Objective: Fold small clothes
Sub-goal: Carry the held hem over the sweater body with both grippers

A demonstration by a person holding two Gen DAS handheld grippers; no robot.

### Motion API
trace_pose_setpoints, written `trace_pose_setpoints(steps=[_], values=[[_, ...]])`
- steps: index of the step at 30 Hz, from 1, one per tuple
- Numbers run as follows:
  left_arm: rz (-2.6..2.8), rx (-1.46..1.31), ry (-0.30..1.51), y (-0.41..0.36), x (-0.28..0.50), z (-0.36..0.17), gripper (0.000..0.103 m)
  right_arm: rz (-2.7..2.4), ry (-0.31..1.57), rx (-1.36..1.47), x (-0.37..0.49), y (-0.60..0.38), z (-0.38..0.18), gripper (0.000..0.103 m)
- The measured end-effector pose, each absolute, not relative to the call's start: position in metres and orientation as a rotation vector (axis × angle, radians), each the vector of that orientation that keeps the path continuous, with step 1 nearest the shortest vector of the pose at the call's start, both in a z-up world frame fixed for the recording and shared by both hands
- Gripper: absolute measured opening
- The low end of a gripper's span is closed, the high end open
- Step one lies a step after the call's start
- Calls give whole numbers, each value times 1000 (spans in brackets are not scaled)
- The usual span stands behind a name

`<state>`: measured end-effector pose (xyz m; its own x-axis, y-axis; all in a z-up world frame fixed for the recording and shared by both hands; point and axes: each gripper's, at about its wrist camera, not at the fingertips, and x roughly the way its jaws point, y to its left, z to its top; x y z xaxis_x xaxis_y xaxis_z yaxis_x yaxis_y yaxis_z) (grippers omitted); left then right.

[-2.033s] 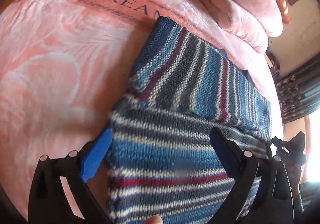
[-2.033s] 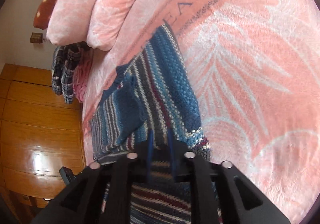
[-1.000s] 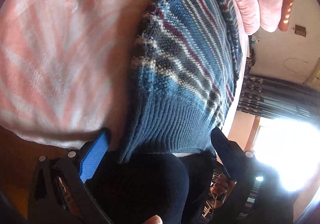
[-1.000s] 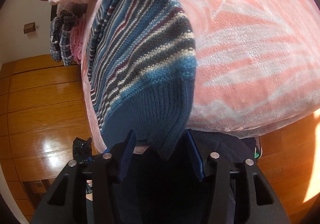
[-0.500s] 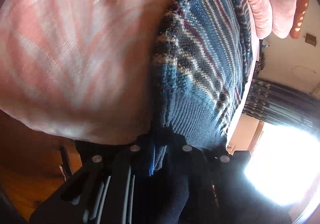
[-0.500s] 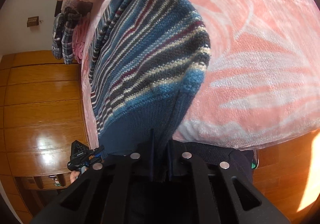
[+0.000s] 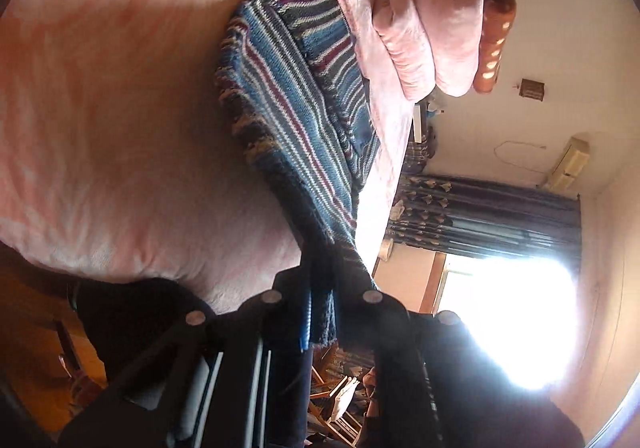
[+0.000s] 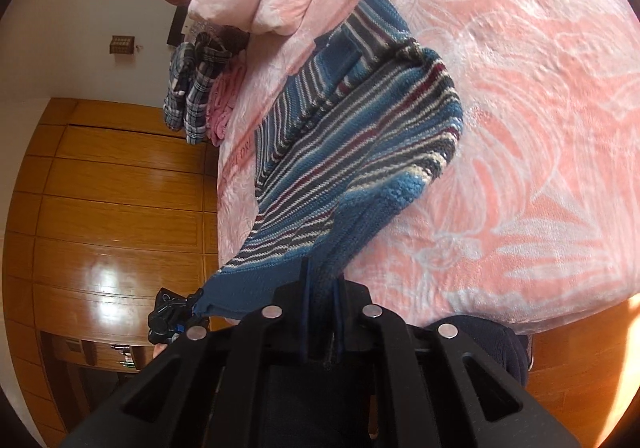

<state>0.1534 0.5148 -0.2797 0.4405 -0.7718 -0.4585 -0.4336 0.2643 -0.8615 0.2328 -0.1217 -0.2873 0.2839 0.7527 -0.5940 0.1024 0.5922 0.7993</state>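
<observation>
Hem lifted off the bed edge since half a second ago, both grippers now raising it.

The left gripper [image 7: 320,312] is clamped shut on the striped knit sweater [image 7: 296,116]'s dark ribbed hem; the right gripper [image 8: 322,312] pinches the other hem corner. The sweater's upper part still lies on the pink blanket [image 8: 520,128], apparently with sleeves already folded in; the bottom-to-top fold remains.

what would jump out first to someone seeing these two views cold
The striped blue knit sweater stands out: it stretches from the pink bedspread toward the cameras, its ribbed hem pinched in both the right gripper and the left gripper. Next, the folded pink quilt at the head of the bed, and the glaring window in the left view.
</observation>
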Motion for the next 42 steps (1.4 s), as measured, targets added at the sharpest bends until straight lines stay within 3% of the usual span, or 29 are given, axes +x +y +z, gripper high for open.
trace_pose_setpoints(steps=[10, 20, 24, 30, 33, 34, 42], values=[[-235, -1506, 1154, 536, 225, -308, 7, 487, 1263, 885, 323, -111, -291, 8], [-84, -1537, 1272, 542, 304, -382, 7, 379, 1425, 903, 415, -91, -376, 9], [-54, -1513, 1324, 544, 331, -405, 9, 355, 1480, 923, 441, -89, -407, 19], [-120, -1401, 1341, 546, 348, -399, 18, 430, 1503, 943, 460, -99, -410, 33], [-164, -1343, 1331, 550, 348, -389, 32, 477, 1492, 928, 463, -105, -400, 46], [-171, -1331, 1325, 552, 348, -386, 40, 487, 1493, 921, 464, -107, -398, 48], [-230, -1031, 1338, 551, 370, -363, 45, 546, 1450, 605, 479, -90, -378, 48]])
